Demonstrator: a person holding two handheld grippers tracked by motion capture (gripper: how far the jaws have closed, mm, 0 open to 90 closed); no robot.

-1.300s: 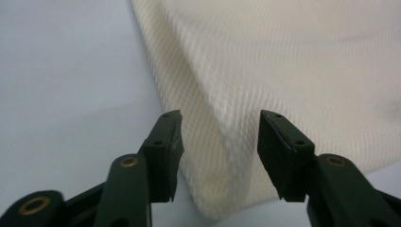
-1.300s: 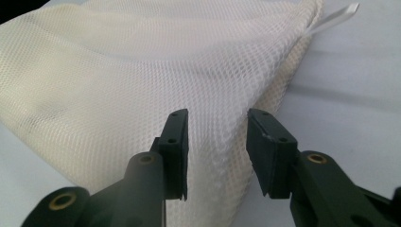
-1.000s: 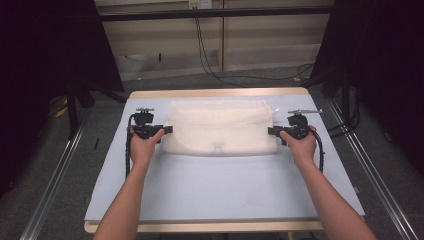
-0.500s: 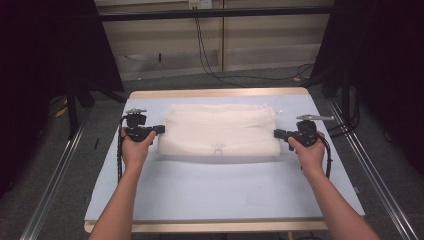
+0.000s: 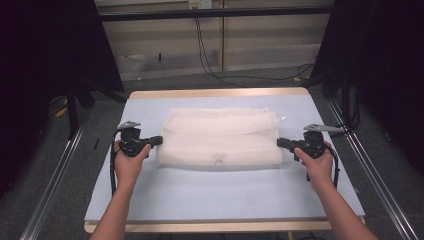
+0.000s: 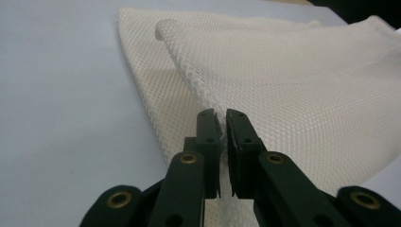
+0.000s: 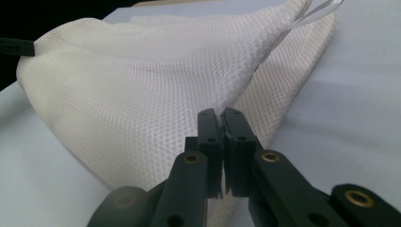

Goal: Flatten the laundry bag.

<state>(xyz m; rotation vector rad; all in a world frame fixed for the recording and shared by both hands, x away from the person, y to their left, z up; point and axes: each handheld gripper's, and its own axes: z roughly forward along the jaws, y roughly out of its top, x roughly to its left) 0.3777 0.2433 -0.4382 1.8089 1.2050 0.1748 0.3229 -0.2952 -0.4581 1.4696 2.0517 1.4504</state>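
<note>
A white mesh laundry bag [image 5: 220, 137] lies across the middle of the pale blue table [image 5: 220, 200], its near part lifted and pulled taut. My left gripper [image 5: 159, 140] is shut on the bag's left edge, and its own view has the mesh [image 6: 293, 85] pinched between the black jaws [image 6: 222, 120]. On the other side my right gripper [image 5: 280, 143] is shut on the bag's right edge; mesh [image 7: 142, 99] fans out from its closed jaws [image 7: 221, 118]. A small dark logo [image 5: 218, 159] marks the bag's front face.
A thin white strap [image 7: 321, 10] sticks out of the bag's far right corner. The table has a wooden rim [image 5: 220, 93]. Metal rails [image 5: 55, 170] run along both sides on the floor, and black cables [image 5: 210, 55] hang behind the table.
Both hands have moved apart and toward the near edge, stretching the bag wider and drawing its front edge nearer. Both grippers stay shut on the bag's ends.
</note>
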